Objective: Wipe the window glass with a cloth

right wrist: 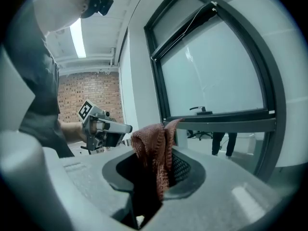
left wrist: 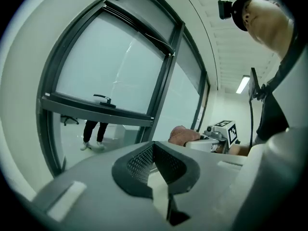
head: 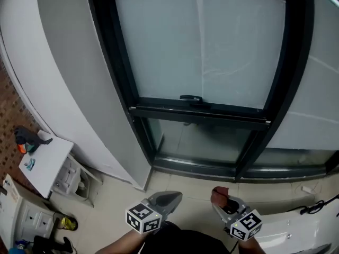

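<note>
A large frosted window glass [head: 206,41] in a dark frame fills the upper head view, with a black handle [head: 191,98] on its lower rail. My right gripper [head: 221,201] is shut on a reddish-brown cloth [right wrist: 155,148] that sticks up between its jaws; the cloth [head: 219,194] shows as a small lump at the tip. My left gripper [head: 168,199] is held low beside it, shut, with nothing in it. Both hang well short of the glass [right wrist: 216,76]. The left gripper view shows the window [left wrist: 106,66] ahead and the right gripper [left wrist: 185,135] with the cloth off to the right.
A curved white wall [head: 58,67] runs left of the window. A white table [head: 45,163] with small items stands at the left, with boxes under it. A lower glass pane [head: 204,142] sits under the rail. A black cable [head: 318,204] lies at the right.
</note>
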Motion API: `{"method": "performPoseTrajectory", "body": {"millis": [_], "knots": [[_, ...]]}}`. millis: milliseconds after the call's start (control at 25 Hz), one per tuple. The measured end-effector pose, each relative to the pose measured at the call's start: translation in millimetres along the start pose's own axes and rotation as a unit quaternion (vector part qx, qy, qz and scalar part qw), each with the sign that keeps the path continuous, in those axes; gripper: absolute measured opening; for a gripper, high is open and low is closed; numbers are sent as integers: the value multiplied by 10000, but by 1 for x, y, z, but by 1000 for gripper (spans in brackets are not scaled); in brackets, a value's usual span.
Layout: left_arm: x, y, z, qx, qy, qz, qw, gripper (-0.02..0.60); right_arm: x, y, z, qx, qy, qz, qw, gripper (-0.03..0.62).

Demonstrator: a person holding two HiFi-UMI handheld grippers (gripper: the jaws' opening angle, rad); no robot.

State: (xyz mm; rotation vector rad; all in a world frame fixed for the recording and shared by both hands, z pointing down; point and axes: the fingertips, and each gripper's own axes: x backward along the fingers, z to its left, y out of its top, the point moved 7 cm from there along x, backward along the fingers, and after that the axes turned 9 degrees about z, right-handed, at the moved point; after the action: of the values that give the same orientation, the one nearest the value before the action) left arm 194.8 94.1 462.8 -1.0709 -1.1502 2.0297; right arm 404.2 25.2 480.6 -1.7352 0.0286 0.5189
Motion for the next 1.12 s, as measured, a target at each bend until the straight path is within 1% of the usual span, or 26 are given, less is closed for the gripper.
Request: {"method": "performPoseTrajectory", "body": {"millis": [120,200,360,560,640,800,880,960,1040,1120], "knots": [[8,0,12,38,197,-52,9998,17,-16,5,0,137,136,42,9998,85],[12,5,24,69,292,-152,9994,17,-31,11,-1,335,174,124,9992,85],[22,16,55,-11,449,-291,9986,17,-68,33,-1,992,90,315,9945,84],[34,37,123,-195,628,-428,9969,17,-138,73,-2,1714,30,460,9841,84],[38,54,155,-288,594,-500,9966,17,-169,93,-2,1946,-84,466,9797,84],[47,85,219,-376,412,-552,9969,17,-234,144,-3,2388,-391,516,9689,84],[51,100,250,-433,282,-555,9971,17,-268,176,-3,2718,-590,524,9591,84],[56,114,278,-510,149,-564,9970,17,-301,213,-2,3147,-835,507,9441,84],[62,125,302,-596,28,-578,9965,17,-333,250,-1,3607,-1153,464,9244,84],[67,133,325,-619,-55,-580,9964,17,-363,284,-2,4056,-1544,412,9000,84]]}}
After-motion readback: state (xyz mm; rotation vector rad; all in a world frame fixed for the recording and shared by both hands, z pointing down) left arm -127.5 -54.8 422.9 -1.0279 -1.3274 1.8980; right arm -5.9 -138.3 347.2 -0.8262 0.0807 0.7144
